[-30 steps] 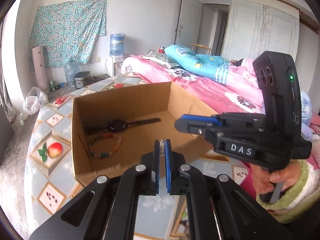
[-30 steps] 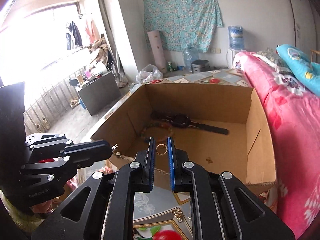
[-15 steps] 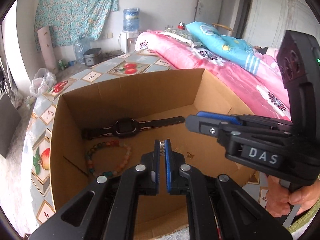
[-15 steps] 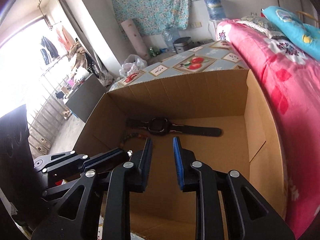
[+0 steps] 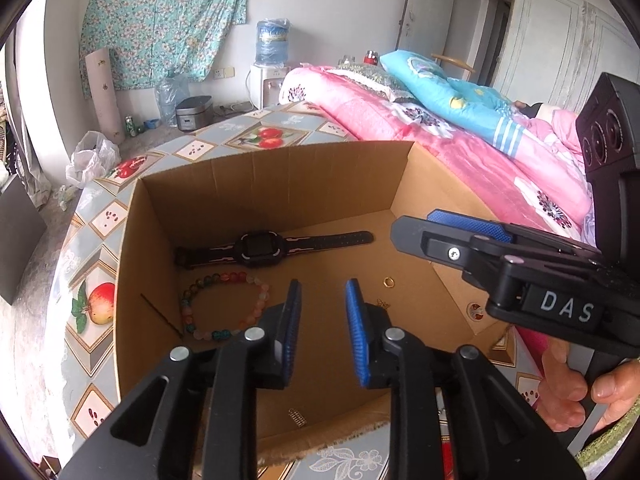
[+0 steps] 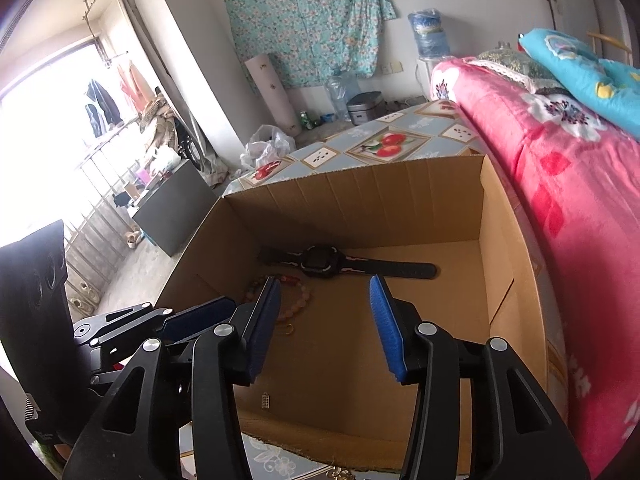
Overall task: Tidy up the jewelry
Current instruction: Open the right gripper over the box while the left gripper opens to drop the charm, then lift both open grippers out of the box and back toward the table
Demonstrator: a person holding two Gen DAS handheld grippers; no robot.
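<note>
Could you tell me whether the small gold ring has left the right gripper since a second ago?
Yes. The gold ring now lies on the floor of the cardboard box, below the black watch; the right gripper is opening with nothing between its jaws.

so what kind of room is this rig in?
Most likely a lived-in bedroom in a home. A bed with a pink floral quilt runs along one side, a water dispenser stands by the wall, and laundry hangs at the bright window.
</note>
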